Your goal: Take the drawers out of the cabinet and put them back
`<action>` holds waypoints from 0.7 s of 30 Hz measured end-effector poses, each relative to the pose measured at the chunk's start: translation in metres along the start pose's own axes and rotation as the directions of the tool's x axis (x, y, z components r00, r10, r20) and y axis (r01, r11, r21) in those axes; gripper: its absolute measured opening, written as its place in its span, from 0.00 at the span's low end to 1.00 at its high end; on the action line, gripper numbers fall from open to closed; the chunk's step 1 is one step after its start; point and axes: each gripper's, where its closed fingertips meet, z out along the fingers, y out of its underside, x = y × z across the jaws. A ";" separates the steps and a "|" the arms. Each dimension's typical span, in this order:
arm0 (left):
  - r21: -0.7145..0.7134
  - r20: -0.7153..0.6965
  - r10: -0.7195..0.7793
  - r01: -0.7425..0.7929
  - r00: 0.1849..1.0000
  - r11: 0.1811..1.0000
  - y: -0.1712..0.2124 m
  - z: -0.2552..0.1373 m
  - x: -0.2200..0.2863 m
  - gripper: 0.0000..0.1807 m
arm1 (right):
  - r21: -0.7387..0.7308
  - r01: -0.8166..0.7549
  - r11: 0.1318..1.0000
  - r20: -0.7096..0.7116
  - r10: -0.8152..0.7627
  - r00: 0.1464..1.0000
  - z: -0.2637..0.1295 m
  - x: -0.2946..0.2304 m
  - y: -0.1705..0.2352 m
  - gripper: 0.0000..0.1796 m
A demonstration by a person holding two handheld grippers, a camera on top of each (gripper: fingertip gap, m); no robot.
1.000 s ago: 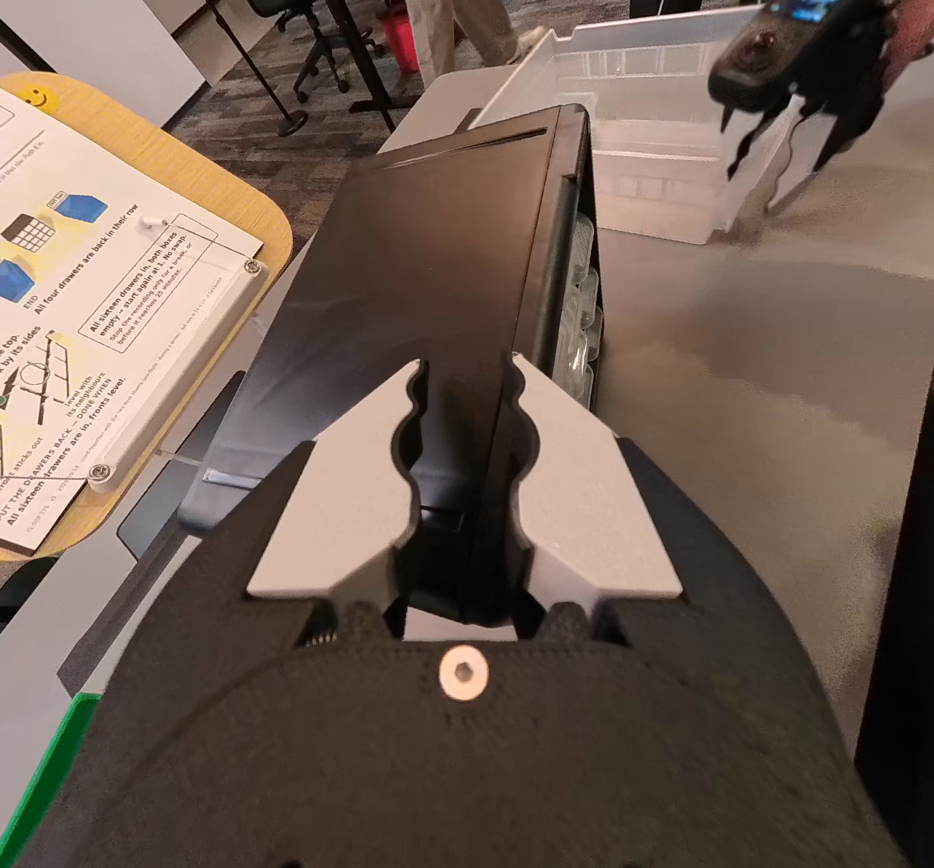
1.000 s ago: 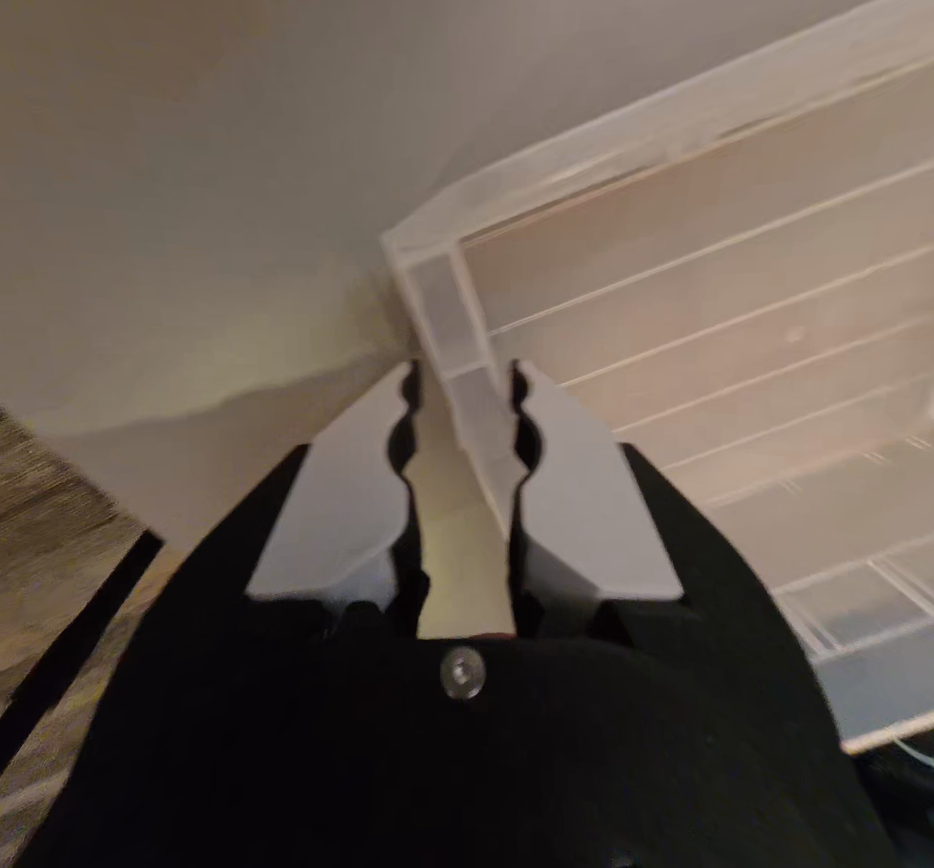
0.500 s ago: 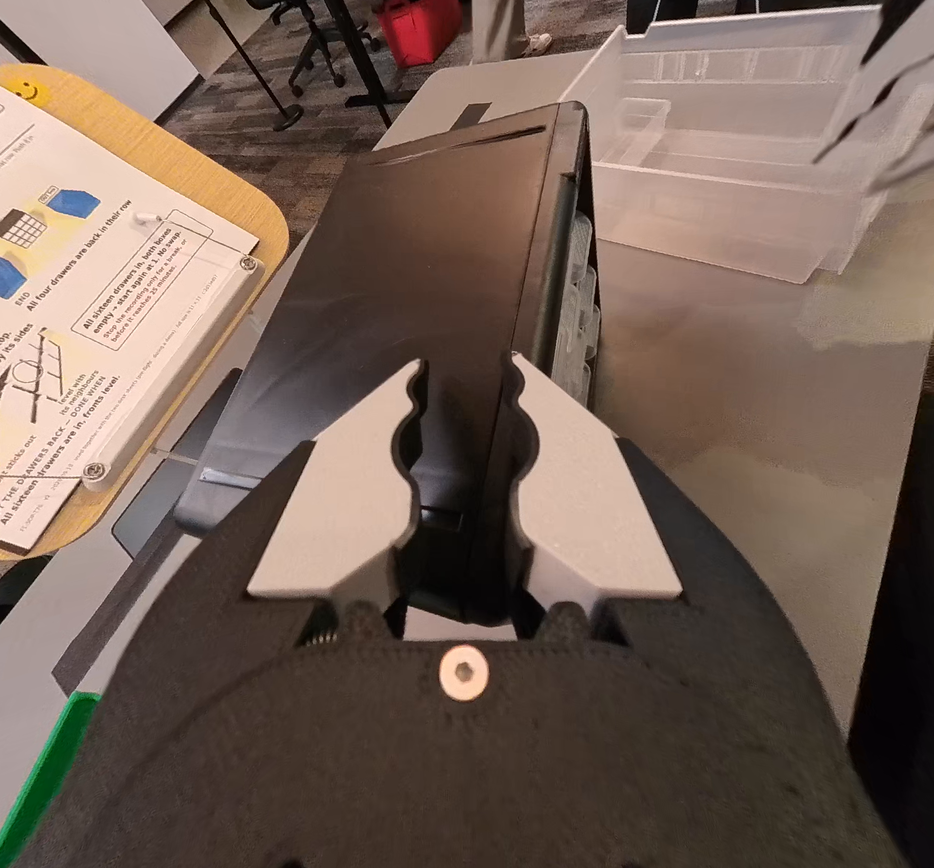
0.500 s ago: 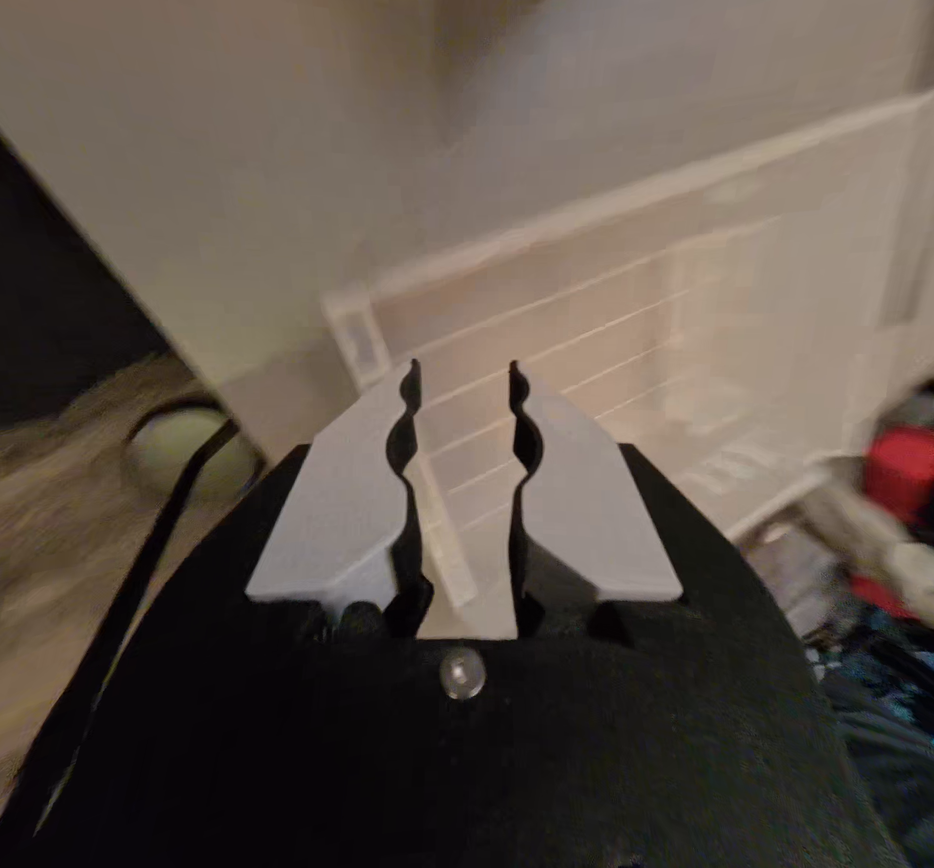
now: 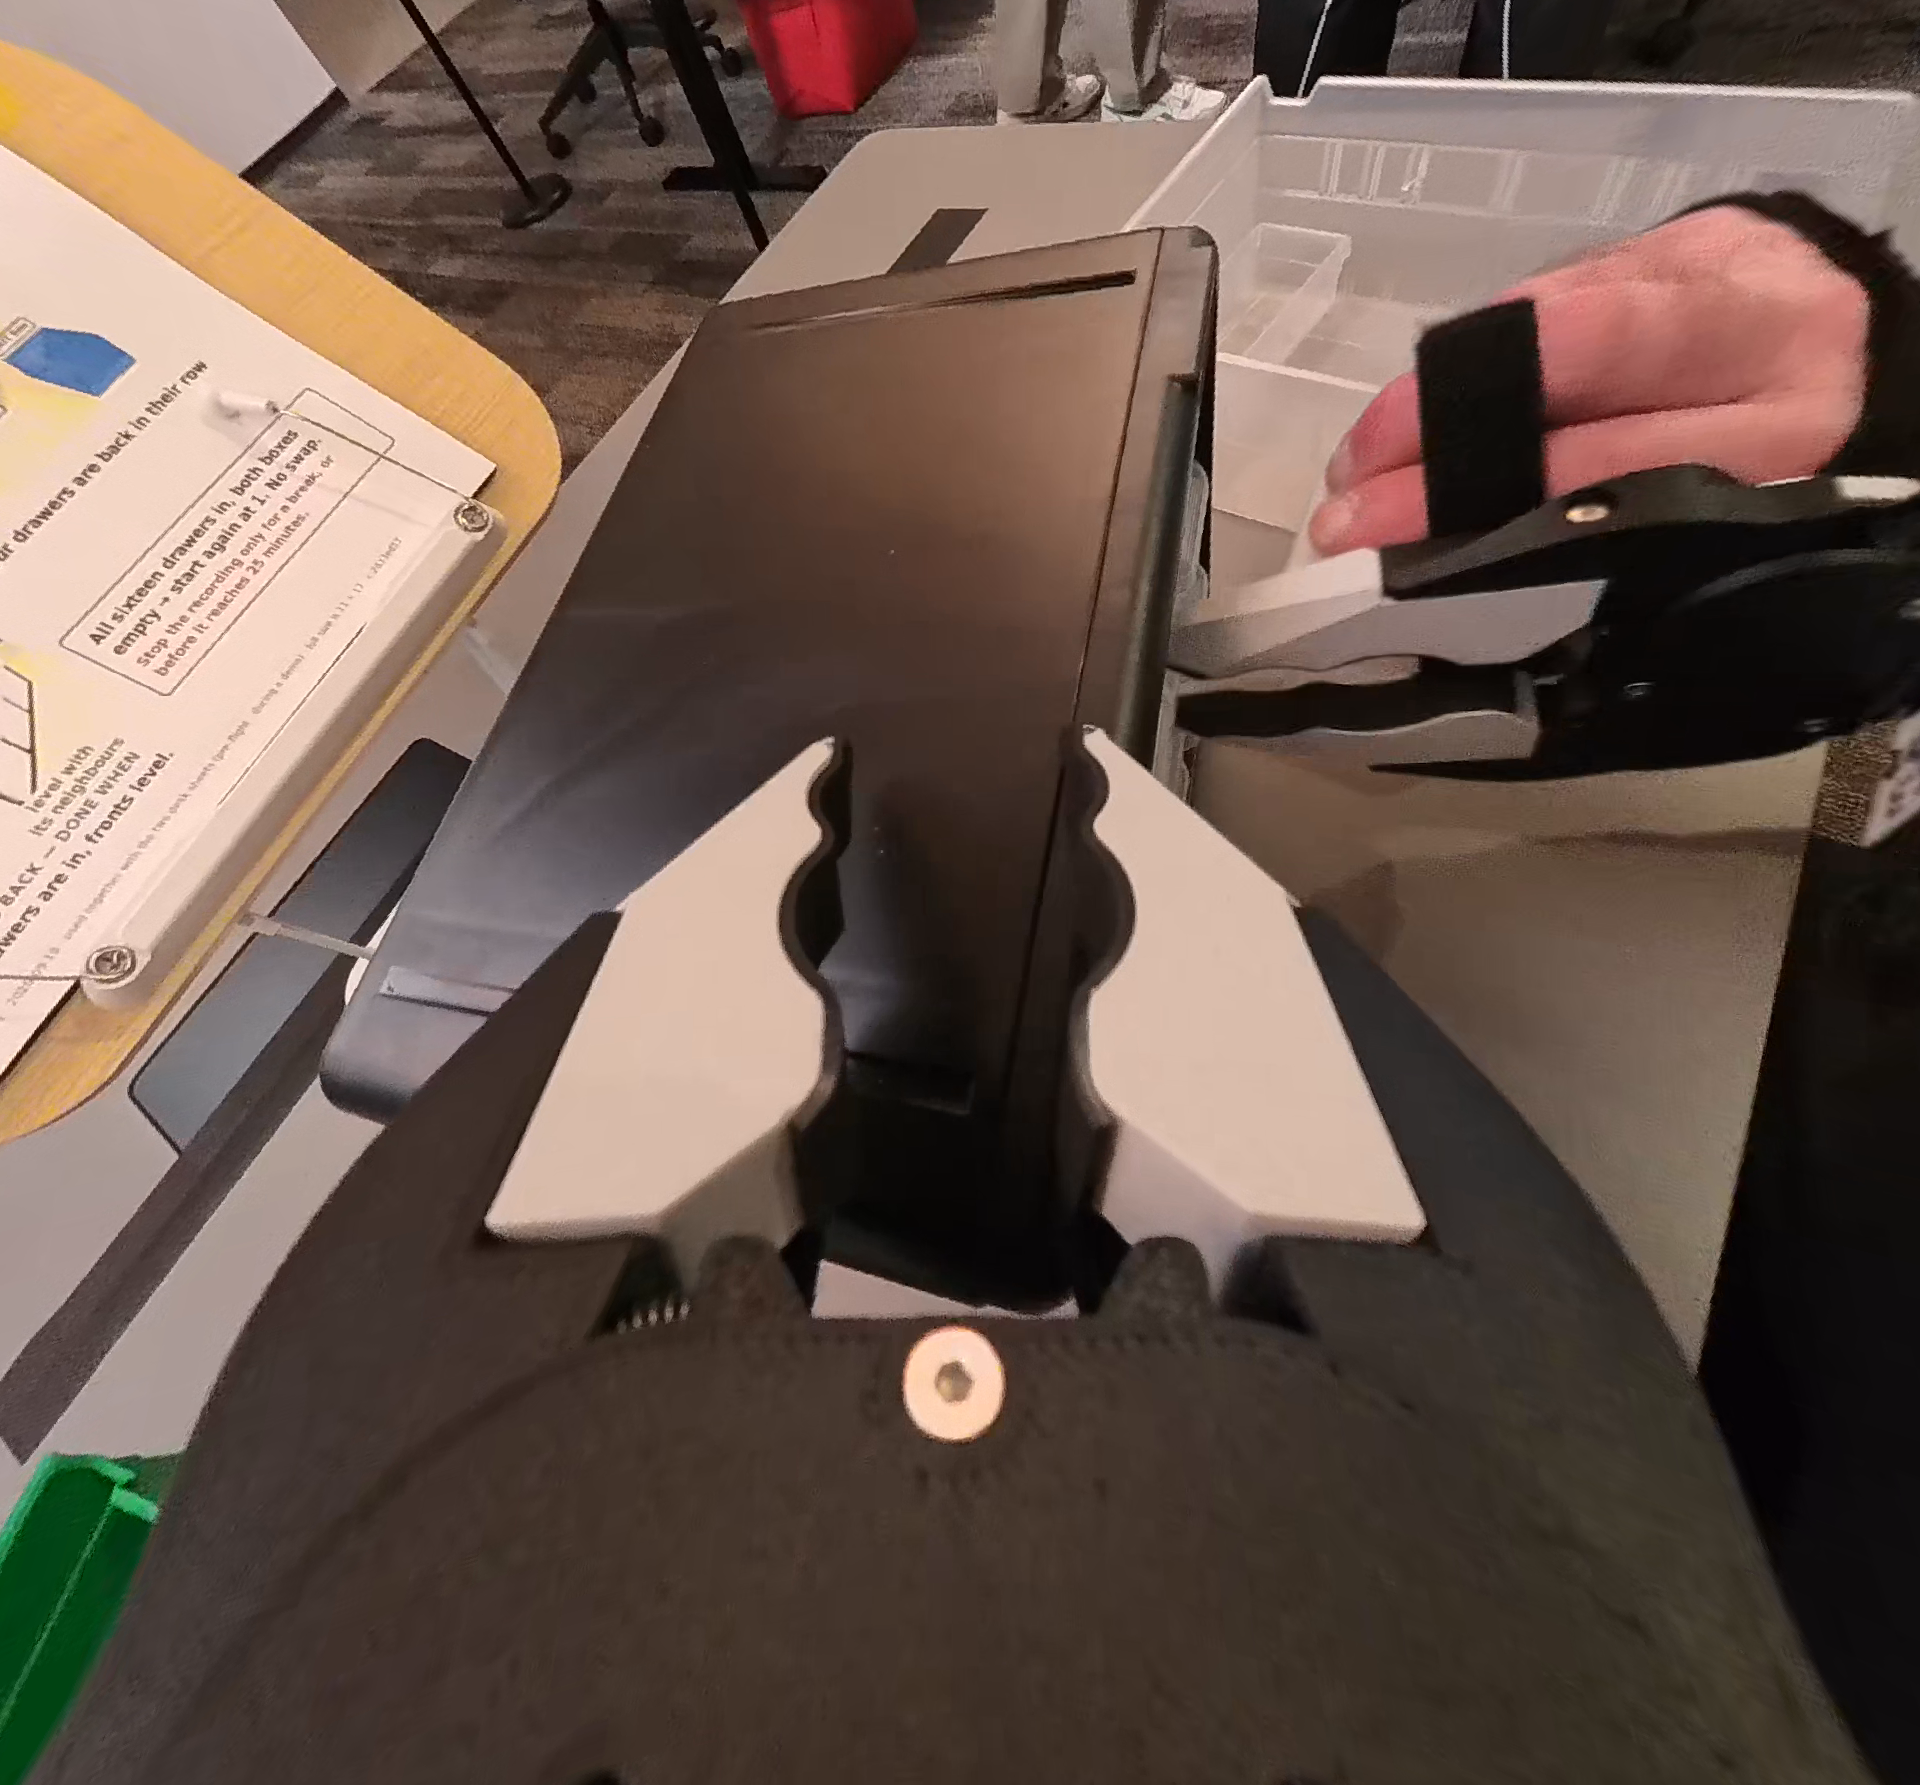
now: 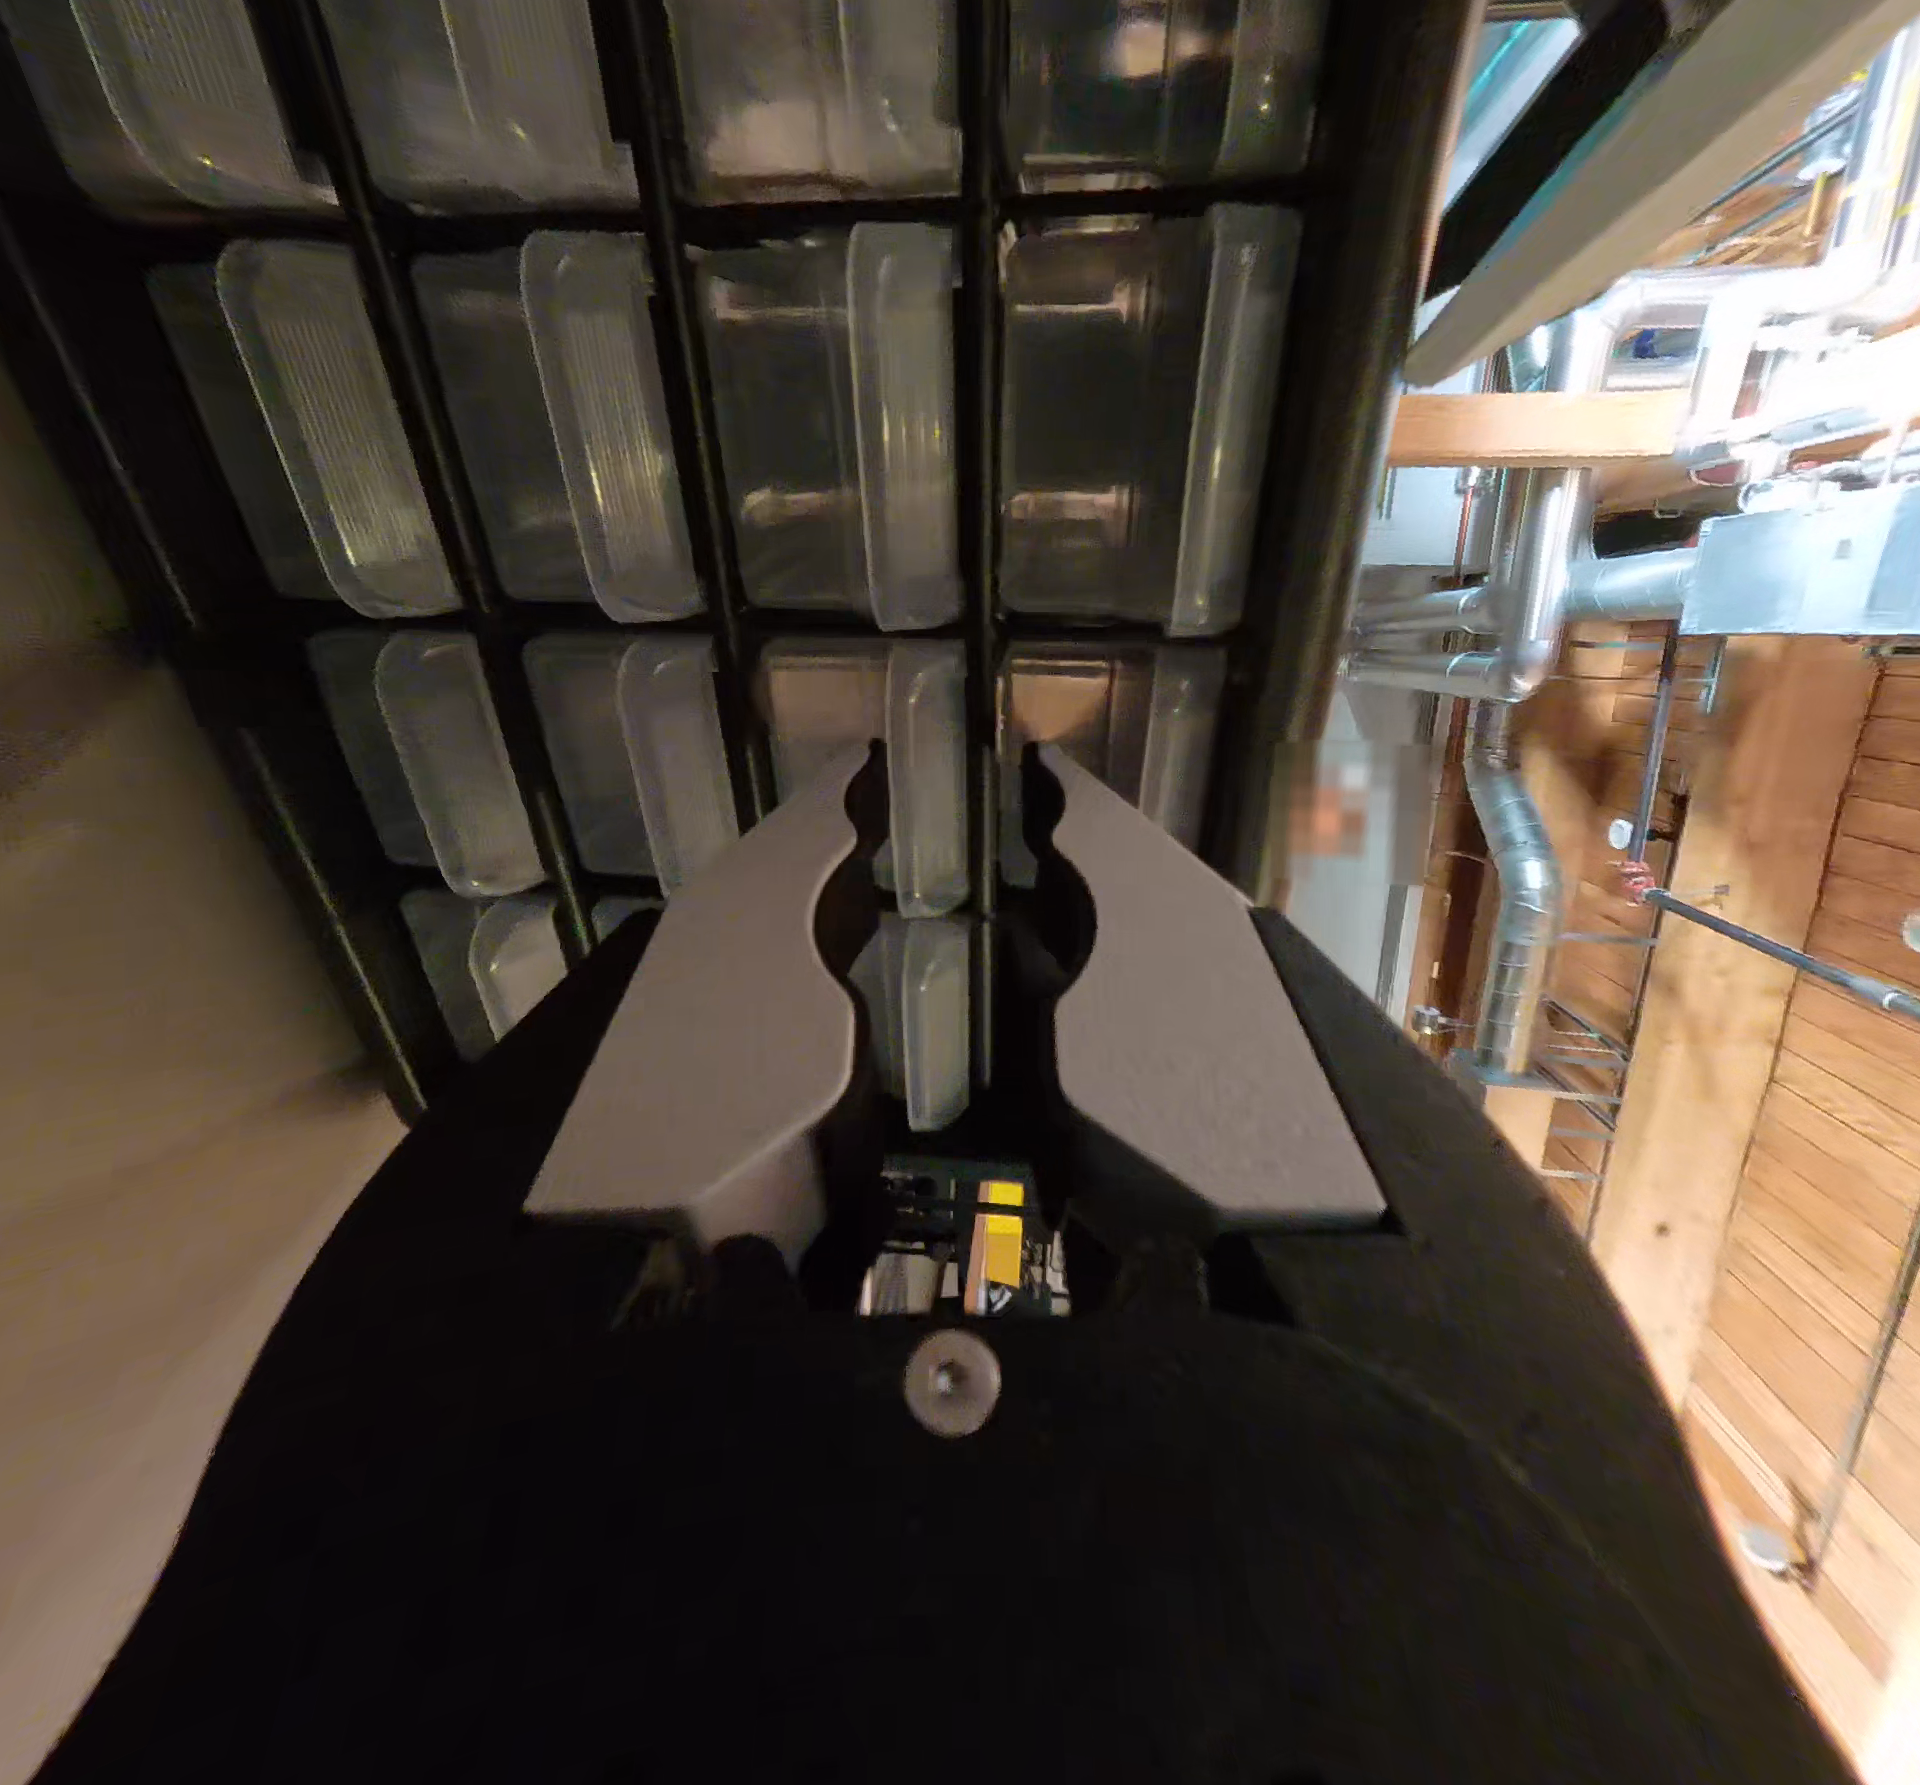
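Lying on a grey table (image 5: 1403, 914): a black cabinet (image 5: 831, 592), with a clear tray (image 5: 1558, 166) just beyond it. Gripping the cabinet's near top edge between its pressed-in fingers: the left gripper (image 5: 956, 800). Pointing at the cabinet's front of clear drawers (image 6: 831, 426), fingers spread around one drawer handle (image 6: 925, 779): the right gripper (image 6: 951, 748).

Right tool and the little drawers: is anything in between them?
Nothing. The right wrist view shows the open right tool right up at the cabinet front, a clear drawer handle framed in its gap. Whether they touch is unclear.
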 end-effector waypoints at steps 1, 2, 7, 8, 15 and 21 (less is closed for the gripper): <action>-0.002 -0.003 0.002 -0.002 1.000 1.000 0.000 0.000 0.000 0.22 | 0.007 -0.006 1.000 -0.008 0.006 1.000 0.001 -0.001 0.000 0.10; -0.003 -0.005 0.000 0.000 1.000 1.000 0.000 0.000 0.000 0.22 | 0.014 -0.012 1.000 -0.013 0.012 1.000 0.001 -0.002 0.001 0.10; -0.003 -0.006 0.006 -0.006 1.000 1.000 0.000 0.000 0.001 0.21 | 0.004 -0.061 0.998 0.022 0.061 0.998 -0.018 -0.008 -0.001 0.07; -0.002 -0.006 0.005 -0.005 1.000 1.000 0.000 0.000 0.000 0.21 | -0.003 -0.076 0.997 0.036 0.077 0.996 -0.027 -0.009 -0.001 0.07; -0.006 -0.010 0.007 -0.007 1.000 1.000 0.000 0.000 0.001 0.21 | -0.063 -0.245 0.968 0.153 0.252 0.956 -0.088 -0.019 -0.002 0.32; -0.007 -0.008 0.006 -0.006 1.000 1.000 0.000 0.000 0.001 0.21 | -0.365 -0.804 0.470 0.274 0.879 0.390 -0.081 -0.009 -0.010 0.51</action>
